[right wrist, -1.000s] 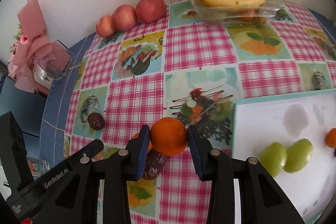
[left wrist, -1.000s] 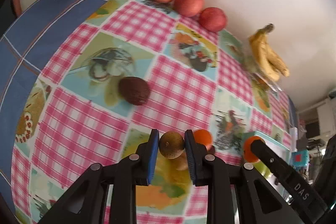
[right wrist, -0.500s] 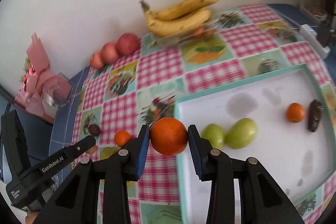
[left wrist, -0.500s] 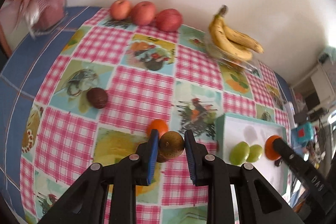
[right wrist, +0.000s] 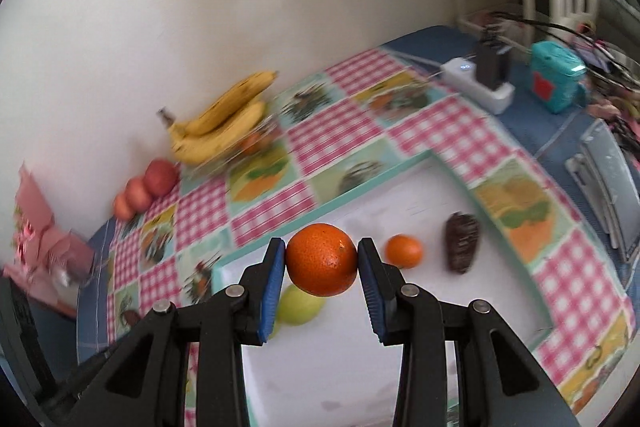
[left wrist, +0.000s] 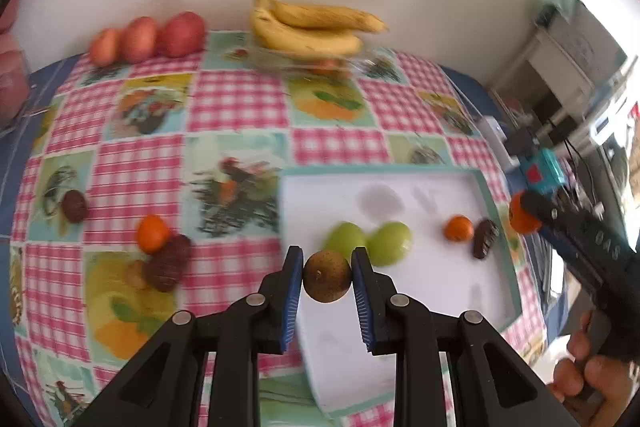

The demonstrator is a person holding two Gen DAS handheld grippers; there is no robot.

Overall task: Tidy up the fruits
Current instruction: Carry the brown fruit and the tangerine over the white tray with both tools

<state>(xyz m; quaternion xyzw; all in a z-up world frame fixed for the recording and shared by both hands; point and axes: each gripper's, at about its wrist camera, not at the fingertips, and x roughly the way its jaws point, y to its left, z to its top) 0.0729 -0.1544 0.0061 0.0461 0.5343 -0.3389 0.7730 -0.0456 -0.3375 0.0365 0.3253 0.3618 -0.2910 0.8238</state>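
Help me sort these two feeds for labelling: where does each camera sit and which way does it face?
Left wrist: on the left gripper, looking down along it at the brown fruit it grips, over the tray; a hand shows lower right.
Right wrist: on the right gripper, looking down at the orange it grips, over the tray; no hand shows.
Shared: tray, bananas, apples.
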